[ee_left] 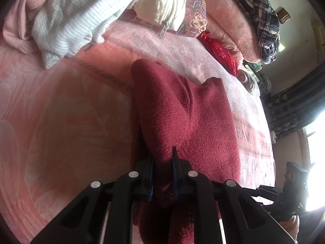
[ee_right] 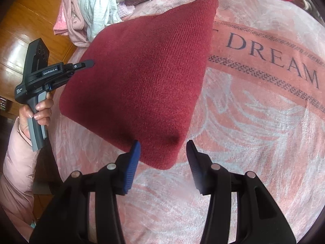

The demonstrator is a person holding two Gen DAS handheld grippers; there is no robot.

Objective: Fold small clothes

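A dark red knitted garment (ee_right: 142, 77) lies folded on a pink blanket (ee_right: 254, 142) printed with "DREAM". In the left wrist view my left gripper (ee_left: 162, 162) is shut on a bunched edge of the red knit (ee_left: 182, 111), and the fabric fills the gap between its fingers. The right wrist view shows that same left gripper (ee_right: 81, 67) at the garment's left edge, held by a hand (ee_right: 40, 109). My right gripper (ee_right: 163, 148) is open and straddles the garment's near corner. Its blue pads (ee_right: 132, 162) stand clear of the cloth on both sides.
A heap of other clothes sits at the far side of the blanket: a white striped top (ee_left: 77, 20), a pink garment (ee_left: 18, 26) and a cream zipped jacket (ee_left: 166, 6). A red pouch (ee_left: 221, 50) and a plaid garment (ee_left: 260, 20) lie farther right. Wooden floor (ee_right: 30, 20) lies beyond the bed's left edge.
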